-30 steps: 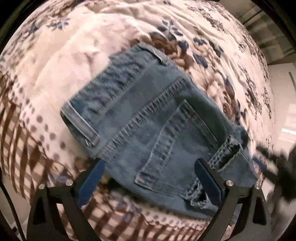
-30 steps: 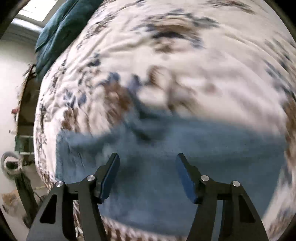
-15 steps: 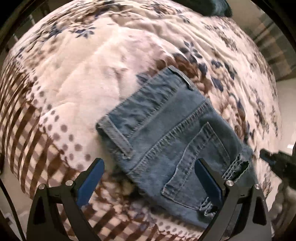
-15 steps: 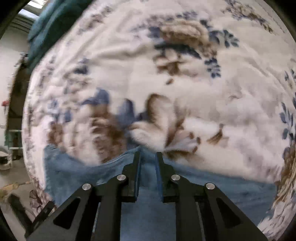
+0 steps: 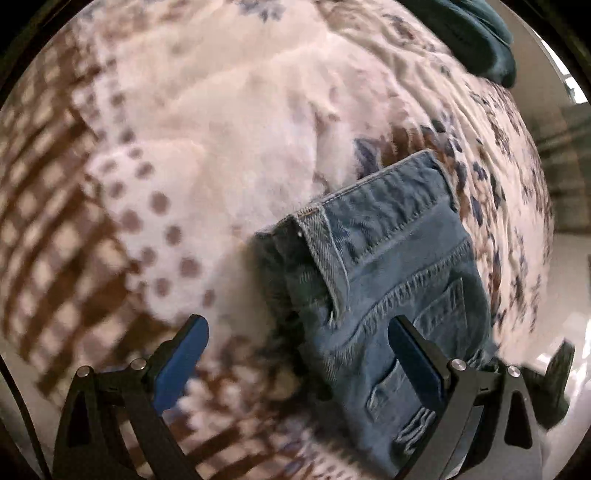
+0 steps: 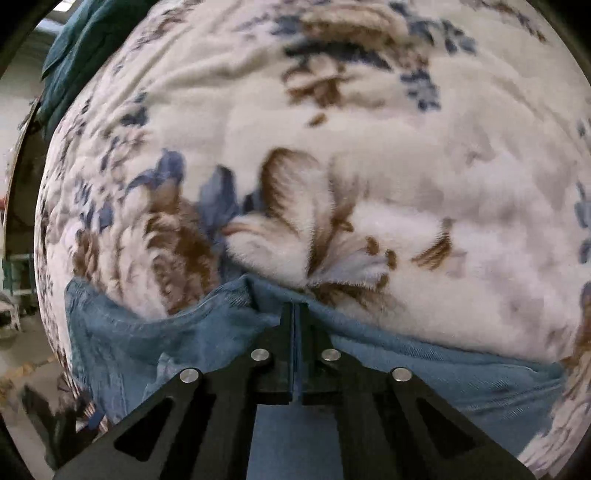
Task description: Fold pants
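since a second ago the right gripper (image 6: 295,308) has gone from spread wide above the denim to pressed together, its jaws having just been closing on the edge of the pants (image 6: 461,373), and the left view has swung so the waistband corner now sits nearer the middle instead of off to the upper left.

left wrist view now: the left gripper (image 5: 297,349) is spread wide, blue pads (image 5: 183,360) well apart, nothing touching them. the jeans (image 5: 402,280) lie folded on the floral blanket (image 5: 229,110), occupying the right half of the view, back pocket and belt loop facing up, the waistband corner lying between the two fingers but below them, not pinched. the right-hand finger overlaps the pocket area in the picture; contact i cannot tell. a dark teal cloth (image 5: 476,33) sits at the far top right of the bed. the brown checked border of the blanket runs along the left, blurred.

right wrist view now: the fingers are together with only a thin slit between them, and the denim edge bunches up into a small peak right at the tips, so it's pinching the fabric edge. the pants spread across the bottom of the frame, left to right, over the fluffy floral blanket. the teal cloth shows at top left.
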Available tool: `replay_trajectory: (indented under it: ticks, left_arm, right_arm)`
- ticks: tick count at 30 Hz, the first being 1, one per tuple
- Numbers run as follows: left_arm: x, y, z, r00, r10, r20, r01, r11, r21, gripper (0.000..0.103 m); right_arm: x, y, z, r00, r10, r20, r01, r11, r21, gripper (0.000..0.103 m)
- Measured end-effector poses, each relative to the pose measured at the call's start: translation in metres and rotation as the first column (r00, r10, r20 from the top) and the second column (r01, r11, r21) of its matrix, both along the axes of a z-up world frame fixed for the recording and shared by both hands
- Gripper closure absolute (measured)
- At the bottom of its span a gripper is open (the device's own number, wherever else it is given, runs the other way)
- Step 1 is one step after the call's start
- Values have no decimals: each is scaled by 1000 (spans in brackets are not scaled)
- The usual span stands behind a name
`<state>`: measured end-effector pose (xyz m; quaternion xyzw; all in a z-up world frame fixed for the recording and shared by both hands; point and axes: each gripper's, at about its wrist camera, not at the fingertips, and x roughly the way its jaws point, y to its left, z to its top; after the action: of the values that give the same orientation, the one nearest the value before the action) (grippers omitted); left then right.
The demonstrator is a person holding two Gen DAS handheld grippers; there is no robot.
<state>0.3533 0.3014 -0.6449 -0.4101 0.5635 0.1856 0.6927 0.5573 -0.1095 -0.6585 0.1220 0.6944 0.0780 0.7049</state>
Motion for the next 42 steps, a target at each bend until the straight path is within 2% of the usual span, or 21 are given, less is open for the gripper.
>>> replay_trajectory:
  ticks: [1, 3, 5, 6, 8, 9, 10, 13, 15, 16, 17, 18, 19, 20, 23, 26, 29, 33, 36, 38, 42]
  left_arm:
    - [3, 3, -7, 1000, 25, 14, -25, 999, -36, 4]
    - [7, 10, -16, 996, 87, 24, -85, 994, -71, 4]
    - [9, 20, -22, 983, 173, 65, -165, 979, -117, 4]
    - [10, 23, -23, 974, 210, 80, -198, 971, -133, 4]
    - [13, 28, -18, 947, 281, 157, -250, 949, -191, 8]
    - [16, 28, -13, 940, 288, 182, -251, 947, -199, 14]
    - [20, 26, -4, 931, 286, 225, -242, 949, -204, 14]
    - [34, 15, 8, 937, 205, 284, -168, 975, -148, 14]
    - [42, 11, -4, 954, 158, 257, -131, 984, -118, 14]
    - [44, 11, -15, 962, 150, 228, -127, 985, -116, 23]
    - [44, 12, -22, 962, 161, 218, -135, 982, -131, 28]
    - [41, 15, -23, 959, 170, 228, -142, 981, -135, 43]
    - [40, 15, -14, 956, 158, 249, -133, 985, -113, 65]
    - [39, 13, -4, 952, 141, 270, -119, 988, -96, 70]
    - [38, -8, 43, 935, 68, 349, -70, 998, -6, 74]
    - [37, -37, 90, 896, 11, 445, -23, 1000, 21, 79]
    - [43, -87, 133, 852, -101, 514, 92, 995, 44, 80]
    - [55, -175, 167, 778, -279, 562, 276, 957, 93, 81]
    - [61, -253, 175, 719, -388, 577, 412, 906, 97, 81]
    - [62, -308, 171, 682, -460, 568, 497, 862, 101, 81]
    - [56, -406, 130, 644, -592, 485, 633, 768, 97, 81]
  right_arm:
    - [-5, 6, 5, 1000, 1, 8, -1, 1000, 7, 98]
    - [-11, 1, 16, 1000, 3, 25, -4, 1000, 18, 88]
    - [-22, 1, 21, 999, -1, 44, 1, 1000, 3, 59]
    - [-28, 0, 22, 999, -6, 50, 5, 1000, 3, 57]
    - [-37, 4, 20, 999, -7, 46, 7, 1000, -2, 57]
    - [-41, 3, 18, 999, -11, 44, 11, 1000, -2, 57]
    - [-44, 4, 16, 999, -17, 43, 17, 1000, -3, 57]
    - [-58, 7, 8, 998, -41, 39, 40, 999, 9, 56]
    - [-60, 16, 0, 999, -42, 28, 41, 999, 11, 56]
    - [-62, 16, -3, 999, -45, 21, 44, 999, 13, 57]
    - [-63, 15, -5, 999, -52, 15, 52, 999, 18, 57]
    - [-65, 12, -6, 998, -67, 11, 66, 997, 30, 56]
    - [-65, 12, -6, 997, -75, 11, 74, 997, 38, 56]
    - [-66, 8, -5, 996, -87, 16, 86, 995, 45, 57]
    - [-70, -4, 1, 991, -124, 39, 122, 990, 66, 57]
    - [-82, -29, 15, 978, -194, 70, 187, 978, 93, 57]
    - [-99, -65, 31, 956, -279, 92, 267, 956, 124, 57]
    - [-133, -130, 46, 918, -387, 91, 375, 918, 127, 57]
    - [-163, -183, 50, 890, -446, 95, 439, 894, 90, 57]
    - [-180, -212, 47, 881, -465, 91, 461, 885, 57, 57]
    - [-221, -275, 36, 847, -525, 80, 527, 850, -5, 56]
